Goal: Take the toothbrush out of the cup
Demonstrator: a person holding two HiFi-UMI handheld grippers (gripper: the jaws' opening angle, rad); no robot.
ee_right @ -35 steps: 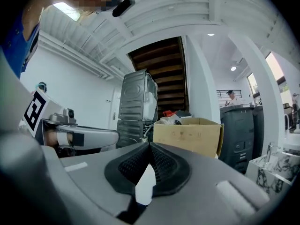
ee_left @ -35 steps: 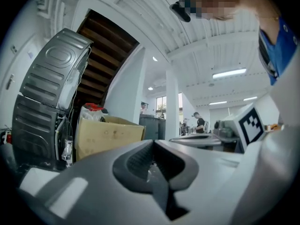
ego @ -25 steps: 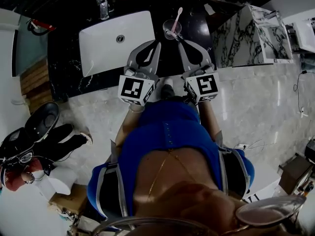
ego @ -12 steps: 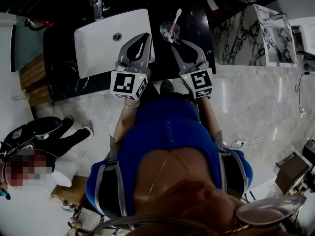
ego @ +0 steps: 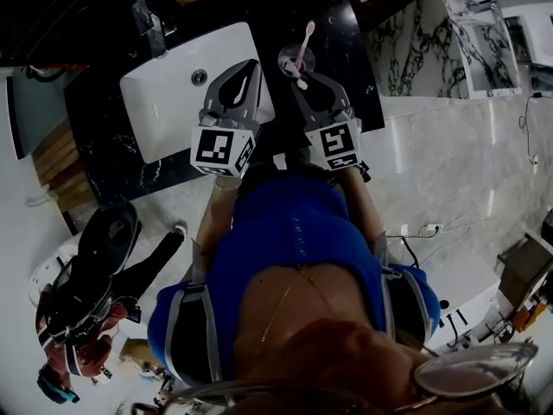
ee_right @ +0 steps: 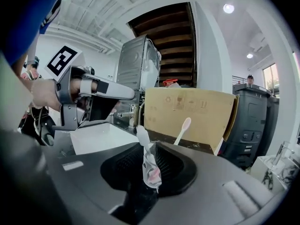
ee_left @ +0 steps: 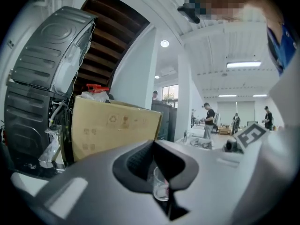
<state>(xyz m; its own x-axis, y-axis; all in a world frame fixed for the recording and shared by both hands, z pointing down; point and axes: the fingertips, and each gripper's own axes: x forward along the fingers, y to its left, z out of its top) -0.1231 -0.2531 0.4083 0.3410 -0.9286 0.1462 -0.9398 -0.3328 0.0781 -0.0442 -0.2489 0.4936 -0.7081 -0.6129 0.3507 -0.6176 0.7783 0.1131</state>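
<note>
1. Nearest, the person stands at the front edge of the table point(ego: 350, 54), and both grippers reach out over its dark marble top.
2. The left gripper point(ego: 249, 66) hangs over the right edge of the white sink point(ego: 168, 93). Its jaws are closed together on nothing. The left gripper view shows them meeting, with the cup point(ee_left: 161, 186) beyond their tips.
3. The right gripper point(ego: 300, 78) sits just short of the cup, with bare table open to its right. Its jaws have just been opening and now stand well apart. In the right gripper view the cup shows in the gap between them, and the pads are clear of it.
4. The toothbrush point(ego: 307, 40) is in the cup, leaning away from the person. Only the right gripper view shows a white-tipped piece point(ee_right: 141, 135) leaning toward the camera — I cannot tell whether it is a second brush.
5. Farthest, behind the table, both gripper views show a cardboard box point(ee_left: 115, 128) side-on — the head view catches only its top.
</note>
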